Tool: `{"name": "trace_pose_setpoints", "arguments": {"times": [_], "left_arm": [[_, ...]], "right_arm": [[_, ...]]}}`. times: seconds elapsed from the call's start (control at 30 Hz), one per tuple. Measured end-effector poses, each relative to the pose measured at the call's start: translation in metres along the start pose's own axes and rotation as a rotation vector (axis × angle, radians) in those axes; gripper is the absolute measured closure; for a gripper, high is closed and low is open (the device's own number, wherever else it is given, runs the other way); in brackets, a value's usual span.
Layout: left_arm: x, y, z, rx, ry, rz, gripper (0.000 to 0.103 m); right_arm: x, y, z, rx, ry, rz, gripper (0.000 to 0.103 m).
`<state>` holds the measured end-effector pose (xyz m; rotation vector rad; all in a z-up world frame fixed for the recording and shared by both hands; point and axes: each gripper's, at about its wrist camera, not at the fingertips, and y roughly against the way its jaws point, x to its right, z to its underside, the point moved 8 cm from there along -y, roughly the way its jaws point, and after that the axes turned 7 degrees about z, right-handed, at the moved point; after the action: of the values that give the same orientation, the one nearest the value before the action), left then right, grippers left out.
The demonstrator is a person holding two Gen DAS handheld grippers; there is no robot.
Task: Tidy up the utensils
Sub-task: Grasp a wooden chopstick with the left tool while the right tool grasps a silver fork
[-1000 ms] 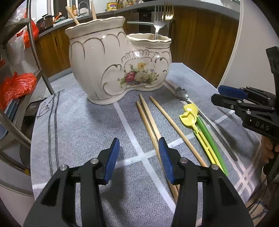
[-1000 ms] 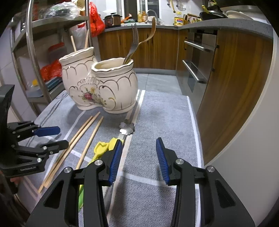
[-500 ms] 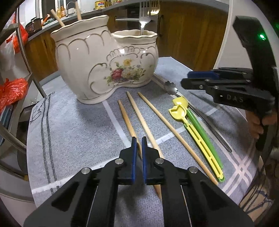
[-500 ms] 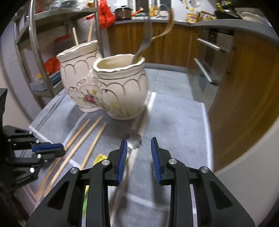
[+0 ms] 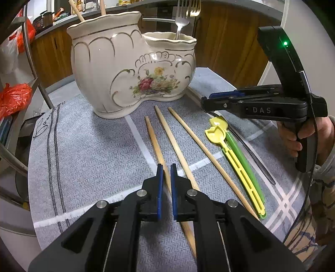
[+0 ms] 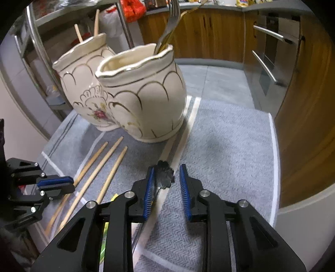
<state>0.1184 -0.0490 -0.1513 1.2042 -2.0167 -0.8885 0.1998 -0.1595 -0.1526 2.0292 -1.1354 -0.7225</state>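
Note:
A cream two-pot ceramic holder [image 5: 125, 69] [image 6: 142, 94] stands at the back of the cloth, with forks [image 5: 182, 18] in its low pot and chopsticks [image 5: 77, 12] in its tall one. Three wooden chopsticks lie in front. My left gripper [image 5: 165, 169] is shut on the leftmost chopstick [image 5: 152, 138], which still rests on the cloth. A yellow plastic utensil [image 5: 217, 134], a green one [image 5: 240, 154] and a dark metal utensil [image 5: 251, 150] lie to the right. My right gripper [image 6: 167, 167] is closing around the metal utensil's flower-shaped head [image 6: 165, 174]; its pads do not press on it.
A grey cloth with white stripes [image 5: 83, 146] covers the round table. A metal rack [image 5: 31, 52] with red bags [image 5: 14, 98] stands at the left. Wooden cabinets [image 6: 303, 104] lie beyond the table's right edge. A hand [image 5: 293, 136] holds the right gripper.
The left jaws closed on the leftmost chopstick. The right gripper moved forward and left over the metal utensil, and its jaws narrowed.

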Motion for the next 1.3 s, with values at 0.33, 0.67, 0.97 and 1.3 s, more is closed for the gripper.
{"name": "trace_pose_setpoints", "arguments": {"times": [0.33, 0.67, 0.97, 1.3], "left_arm": [[-0.007, 0.004, -0.003, 0.014, -0.006, 0.011, 0.103], [-0.021, 0.013, -0.004, 0.031, 0.018, 0.010, 0.103], [-0.004, 0.003, 0.008, -0.015, -0.006, -0.038, 0.094], [0.005, 0.002, 0.014, 0.001, -0.021, -0.098, 0.094]], "right_arm": [[-0.008, 0.031, -0.007, 0.101, 0.055, 0.041, 0.100], [-0.015, 0.097, -0.010, 0.304, 0.117, 0.185, 0.100], [-0.023, 0.129, -0.013, 0.427, 0.114, 0.212, 0.100], [-0.040, 0.155, -0.015, 0.518, 0.148, 0.231, 0.100]]}}
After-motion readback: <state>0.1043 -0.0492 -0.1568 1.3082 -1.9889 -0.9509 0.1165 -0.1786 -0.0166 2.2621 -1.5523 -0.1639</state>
